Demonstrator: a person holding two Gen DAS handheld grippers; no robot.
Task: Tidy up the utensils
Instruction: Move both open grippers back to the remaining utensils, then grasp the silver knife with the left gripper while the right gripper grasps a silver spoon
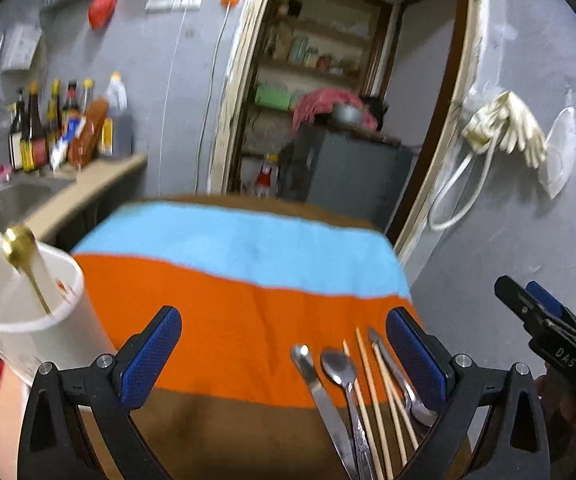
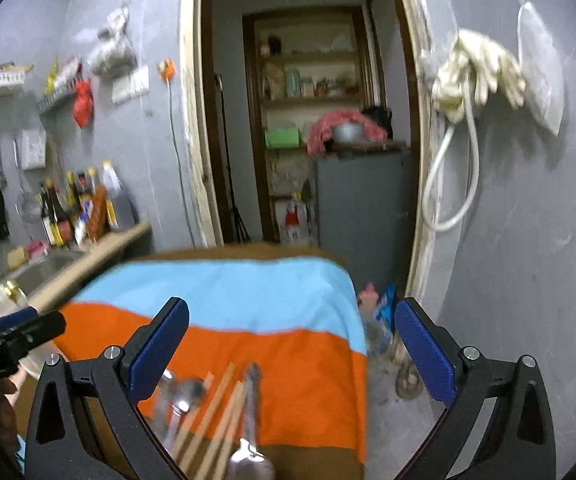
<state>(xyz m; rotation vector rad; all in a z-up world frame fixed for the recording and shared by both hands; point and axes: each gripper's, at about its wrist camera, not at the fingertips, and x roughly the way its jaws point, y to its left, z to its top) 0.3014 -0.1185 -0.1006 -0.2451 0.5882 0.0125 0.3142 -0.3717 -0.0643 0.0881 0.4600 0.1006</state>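
A row of utensils lies on the striped cloth: a steel knife (image 1: 320, 396), a steel spoon (image 1: 342, 372), several wooden chopsticks (image 1: 372, 392) and another steel spoon (image 1: 404, 388). They sit just inside the right finger of my left gripper (image 1: 283, 356), which is open and empty. A white cup (image 1: 27, 320) at the left holds a gold spoon (image 1: 21, 252). My right gripper (image 2: 294, 354) is open and empty above the same chopsticks (image 2: 215, 412) and spoons (image 2: 183, 396), which look blurred. The right gripper's tip (image 1: 536, 312) shows at the left wrist view's right edge.
The table's cloth (image 1: 247, 276) has blue, orange and brown bands. A sink (image 1: 3, 204) and counter with sauce bottles (image 1: 47, 128) stand at the left. A doorway with shelves and a grey cabinet (image 1: 352, 172) lies behind. Gloves and a hose (image 1: 500, 128) hang on the right wall.
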